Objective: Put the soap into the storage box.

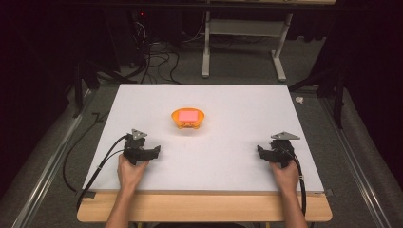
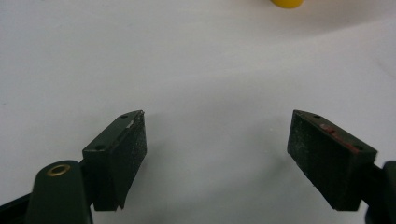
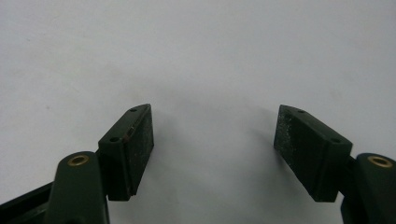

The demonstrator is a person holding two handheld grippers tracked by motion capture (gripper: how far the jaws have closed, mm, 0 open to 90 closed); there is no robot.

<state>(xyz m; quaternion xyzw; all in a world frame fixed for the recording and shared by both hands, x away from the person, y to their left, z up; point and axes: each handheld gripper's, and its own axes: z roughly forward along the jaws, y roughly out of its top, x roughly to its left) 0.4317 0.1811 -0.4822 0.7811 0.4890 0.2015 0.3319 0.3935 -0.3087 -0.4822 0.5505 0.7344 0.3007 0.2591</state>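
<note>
1. Presently, the left gripper (image 1: 153, 152) rests on the white-topped desk (image 1: 223, 156); its black fingers (image 2: 122, 154) stand wide apart, holding nothing.
2. The right gripper (image 1: 262, 152) rests likewise, fingers (image 3: 133, 149) spread, empty.
3. The shallow orange plastic bowl (image 1: 188, 118) sits mid-desk, well ahead of both grippers, a flat pink block (image 1: 188, 115) inside.
4. Likely step: reach for the bowl. Best approached low and square, fingers straddling the rim, closing only once the wall sits between them.
</note>
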